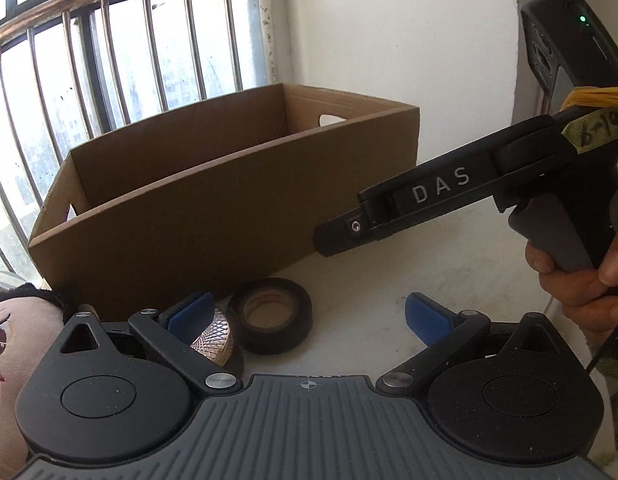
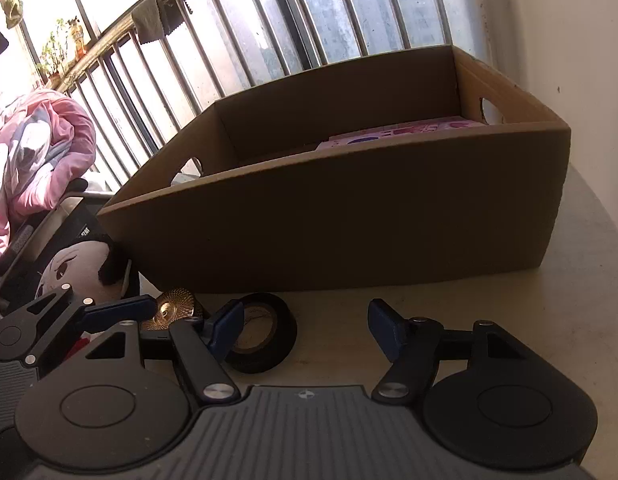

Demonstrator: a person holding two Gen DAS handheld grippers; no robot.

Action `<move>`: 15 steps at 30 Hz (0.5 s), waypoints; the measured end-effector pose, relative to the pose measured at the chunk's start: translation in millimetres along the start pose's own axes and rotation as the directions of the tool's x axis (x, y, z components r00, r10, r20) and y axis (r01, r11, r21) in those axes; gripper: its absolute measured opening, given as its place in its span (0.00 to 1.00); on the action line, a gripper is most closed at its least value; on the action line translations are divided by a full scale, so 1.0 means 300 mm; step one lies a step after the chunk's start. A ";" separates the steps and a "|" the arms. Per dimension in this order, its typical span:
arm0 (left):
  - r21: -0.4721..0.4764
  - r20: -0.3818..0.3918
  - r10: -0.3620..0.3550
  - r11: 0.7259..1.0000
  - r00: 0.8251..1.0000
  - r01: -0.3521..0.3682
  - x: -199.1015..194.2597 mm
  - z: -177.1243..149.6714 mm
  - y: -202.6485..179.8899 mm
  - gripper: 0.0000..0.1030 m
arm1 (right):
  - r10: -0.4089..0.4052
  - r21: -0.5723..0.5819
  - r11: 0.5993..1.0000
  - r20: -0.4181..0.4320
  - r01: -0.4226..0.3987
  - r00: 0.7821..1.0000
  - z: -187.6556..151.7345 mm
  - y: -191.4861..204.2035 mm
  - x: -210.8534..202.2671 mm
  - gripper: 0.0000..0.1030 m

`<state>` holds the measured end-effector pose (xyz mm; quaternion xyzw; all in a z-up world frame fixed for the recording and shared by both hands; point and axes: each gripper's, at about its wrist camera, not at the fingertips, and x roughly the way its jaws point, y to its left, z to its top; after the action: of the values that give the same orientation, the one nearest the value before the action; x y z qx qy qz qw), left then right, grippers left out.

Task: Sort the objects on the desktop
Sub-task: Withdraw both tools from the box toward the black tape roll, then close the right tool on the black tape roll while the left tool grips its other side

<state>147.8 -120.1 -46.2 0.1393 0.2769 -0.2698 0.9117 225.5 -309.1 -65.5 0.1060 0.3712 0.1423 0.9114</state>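
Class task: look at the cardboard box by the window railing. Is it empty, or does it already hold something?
Not empty. In the right wrist view a pink printed item lies inside the cardboard box, showing just above its near wall. How full it is, cannot tell.

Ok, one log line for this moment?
left gripper open | right gripper open | black tape roll on table, ungrasped | cardboard box behind, pink item inside

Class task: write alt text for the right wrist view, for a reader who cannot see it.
The open right gripper hovers over a pale table, facing a brown cardboard box with a pink item inside. A black tape roll lies by its left finger, near a gold disc.
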 end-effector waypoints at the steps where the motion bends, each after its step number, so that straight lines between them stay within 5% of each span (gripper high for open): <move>1: 0.011 0.001 0.010 1.000 1.000 -0.010 0.003 -0.009 0.000 0.99 | -0.002 -0.013 1.000 -0.016 0.002 1.000 0.004 0.003 0.021 0.65; 15: -0.009 0.000 0.014 1.000 1.000 -0.014 0.029 -0.017 0.048 0.82 | -0.060 -0.215 0.976 -0.126 0.032 0.990 0.008 0.074 0.157 0.42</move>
<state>160.0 -109.9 -53.9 0.1369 0.2773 -0.2622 0.9141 255.4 -272.7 -87.6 -0.0102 0.4158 0.1667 0.8940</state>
